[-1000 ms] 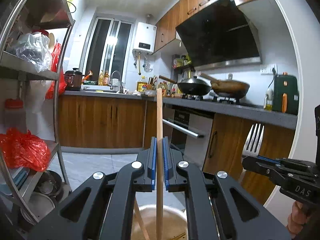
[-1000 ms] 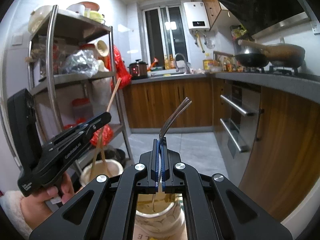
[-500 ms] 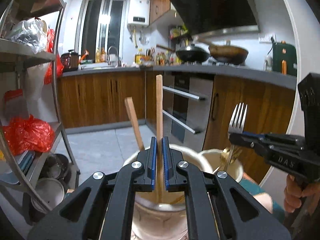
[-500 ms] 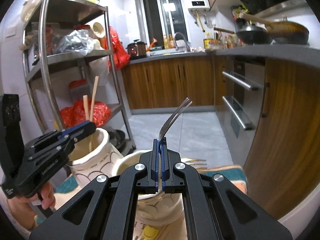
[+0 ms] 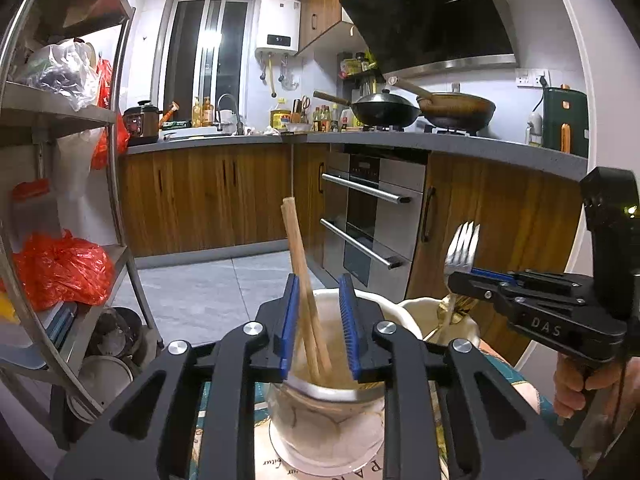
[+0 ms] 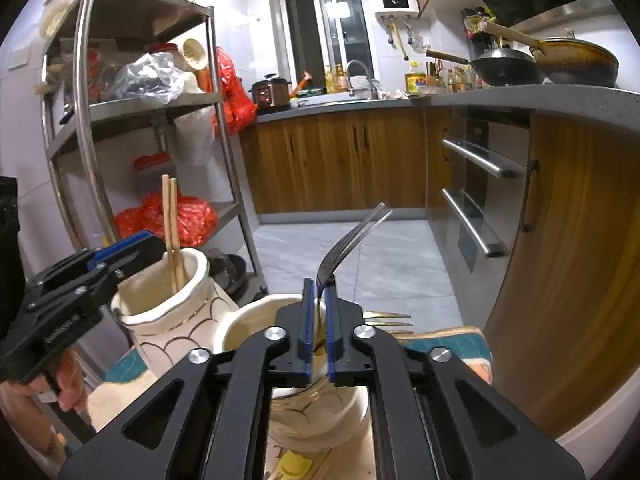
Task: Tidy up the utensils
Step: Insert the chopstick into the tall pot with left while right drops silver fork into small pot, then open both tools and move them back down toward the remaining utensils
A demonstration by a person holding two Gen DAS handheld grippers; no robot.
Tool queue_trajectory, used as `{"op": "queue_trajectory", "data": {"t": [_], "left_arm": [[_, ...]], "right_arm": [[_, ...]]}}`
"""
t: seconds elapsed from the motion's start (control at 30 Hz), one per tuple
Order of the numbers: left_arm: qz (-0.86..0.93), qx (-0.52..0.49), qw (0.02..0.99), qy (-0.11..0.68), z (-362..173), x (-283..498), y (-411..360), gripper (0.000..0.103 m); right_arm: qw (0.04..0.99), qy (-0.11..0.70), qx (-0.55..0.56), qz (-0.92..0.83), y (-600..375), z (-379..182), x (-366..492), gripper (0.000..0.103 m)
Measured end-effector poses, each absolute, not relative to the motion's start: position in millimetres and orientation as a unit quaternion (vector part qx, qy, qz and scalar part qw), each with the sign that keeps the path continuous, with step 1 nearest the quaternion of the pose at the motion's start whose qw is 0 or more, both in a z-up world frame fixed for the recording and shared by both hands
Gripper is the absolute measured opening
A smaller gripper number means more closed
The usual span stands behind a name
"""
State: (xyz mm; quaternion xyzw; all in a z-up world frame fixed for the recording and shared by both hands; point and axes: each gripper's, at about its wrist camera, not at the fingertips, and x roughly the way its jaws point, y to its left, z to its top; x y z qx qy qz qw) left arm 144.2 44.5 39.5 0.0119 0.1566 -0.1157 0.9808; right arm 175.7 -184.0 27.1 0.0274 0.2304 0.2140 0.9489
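Left gripper (image 5: 319,324) stands open, lower centre; the chopsticks (image 5: 304,296) rest free in the ceramic jar (image 5: 320,412). Right gripper (image 6: 317,330) clamps the fork (image 6: 344,240) above the second jar (image 6: 240,328). Placement step: judged next, lower the fork, then release.

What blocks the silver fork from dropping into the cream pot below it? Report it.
Nothing visible. The silver metal fork, held in the right tool, hangs handle-down over the open cream ceramic pot; gold-coloured forks lean on its right rim, beside the path.
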Motion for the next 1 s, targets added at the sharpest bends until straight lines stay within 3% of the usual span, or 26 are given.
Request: {"op": "queue_trajectory", "data": {"t": [0.17,0.23,0.37,0.43,0.5,0.53,0.63,1.0], "left_arm": [[-0.114,0.017,0.982,0.153,43.3,129.7,48.5,0.033],[-0.113,0.017,0.981,0.155,43.6,123.2,51.8,0.043],[-0.106,0.017,0.981,0.161,44.4,112.8,58.8,0.063],[-0.102,0.015,0.981,0.166,44.6,107.1,62.8,0.083],[-0.094,0.014,0.982,0.165,46.4,98.0,66.5,0.093],[-0.092,0.013,0.982,0.163,47.2,94.7,68.2,0.095],[-0.087,0.013,0.983,0.159,51.6,82.0,70.8,0.097],[-0.090,0.022,0.973,0.213,37.0,53.3,69.1,0.097]], "right_arm": [[0.951,0.219,0.041,0.213,-192.9,31.0,168.6,0.023],[0.951,0.219,0.045,0.212,-197.5,32.7,164.7,0.031],[0.954,0.212,0.052,0.206,-207.5,38.4,152.4,0.061],[0.956,0.210,0.059,0.198,-216.0,41.7,144.4,0.079],[0.956,0.211,0.067,0.192,-223.2,43.2,136.6,0.085],[0.956,0.211,0.071,0.189,-227.1,43.4,132.9,0.091],[0.960,0.207,0.072,0.171,-235.6,46.0,121.3,0.096],[0.958,0.248,0.060,0.133,-261.1,32.0,88.9,0.098]]}}
